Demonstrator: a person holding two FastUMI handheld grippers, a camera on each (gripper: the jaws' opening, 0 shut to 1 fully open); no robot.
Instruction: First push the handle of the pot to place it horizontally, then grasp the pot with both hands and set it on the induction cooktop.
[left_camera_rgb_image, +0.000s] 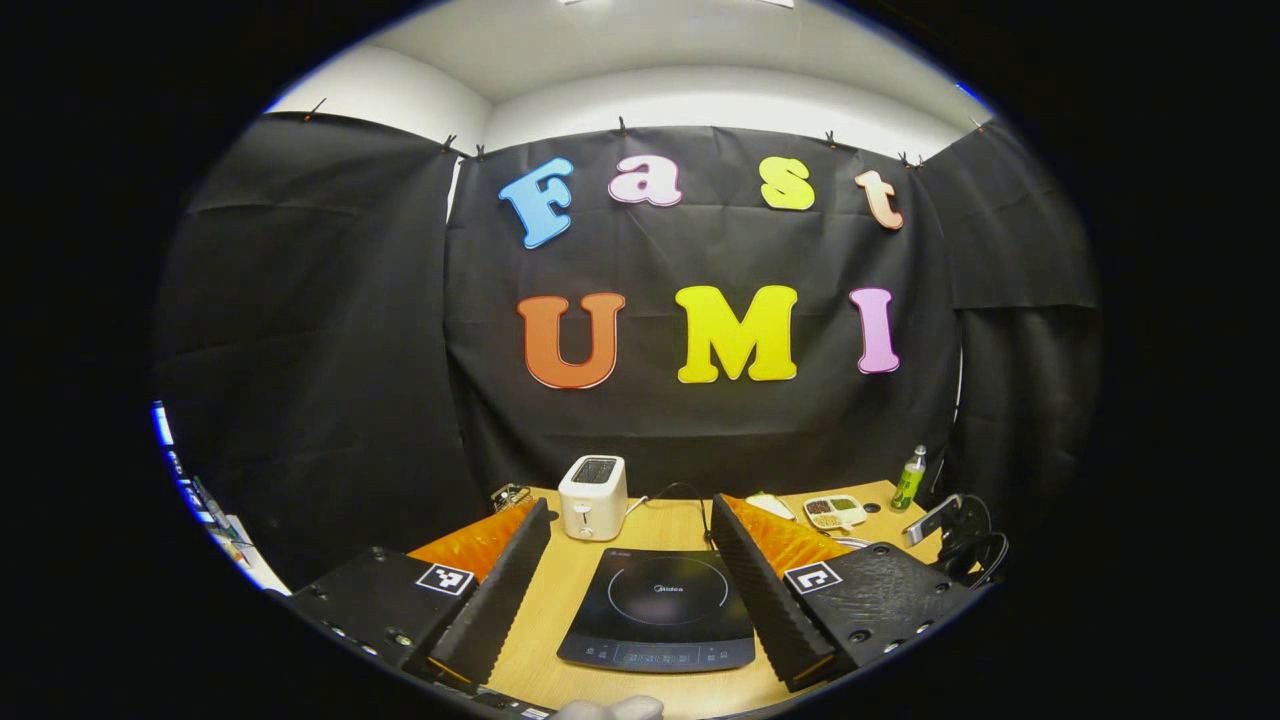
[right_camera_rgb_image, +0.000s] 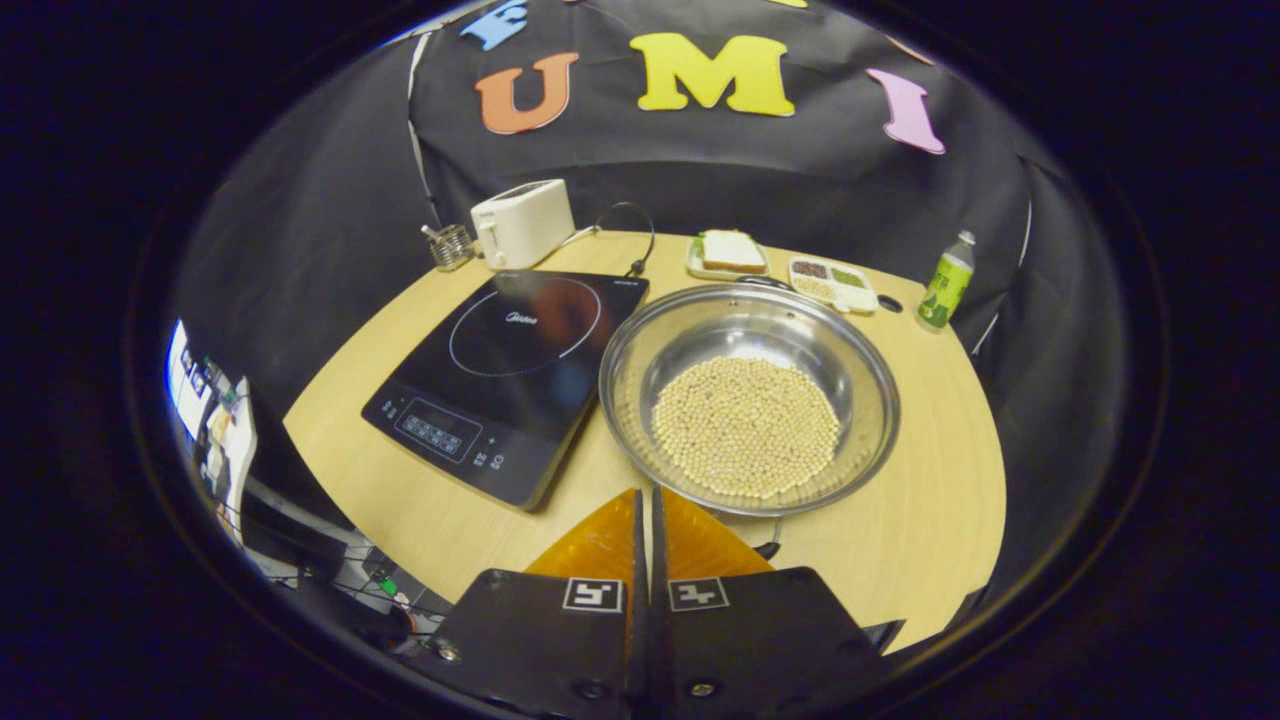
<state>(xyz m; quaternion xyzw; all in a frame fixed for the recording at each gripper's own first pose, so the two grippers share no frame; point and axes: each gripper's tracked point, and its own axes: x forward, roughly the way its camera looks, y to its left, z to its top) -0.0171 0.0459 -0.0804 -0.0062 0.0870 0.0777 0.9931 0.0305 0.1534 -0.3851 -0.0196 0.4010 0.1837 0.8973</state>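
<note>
A light wooden table (right_camera_rgb_image: 930, 520) holds a black induction cooktop (right_camera_rgb_image: 510, 380) on its left and, just beside it, a steel pot (right_camera_rgb_image: 750, 400) of pale beans. Along the far edge sit a white toaster (right_camera_rgb_image: 522, 222), a small wire basket (right_camera_rgb_image: 450, 246), a plate with bread (right_camera_rgb_image: 728, 255), a divided snack tray (right_camera_rgb_image: 833, 282) and a green bottle (right_camera_rgb_image: 947, 280).

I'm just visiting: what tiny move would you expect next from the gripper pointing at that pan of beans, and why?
Probably the right gripper eases forward and slightly right to nudge the dark piece under the pot's near rim, likely its handle. Its fingers are shut, which suits pushing, and their tips are close to the pot, which sits beside the induction cooktop.
</note>
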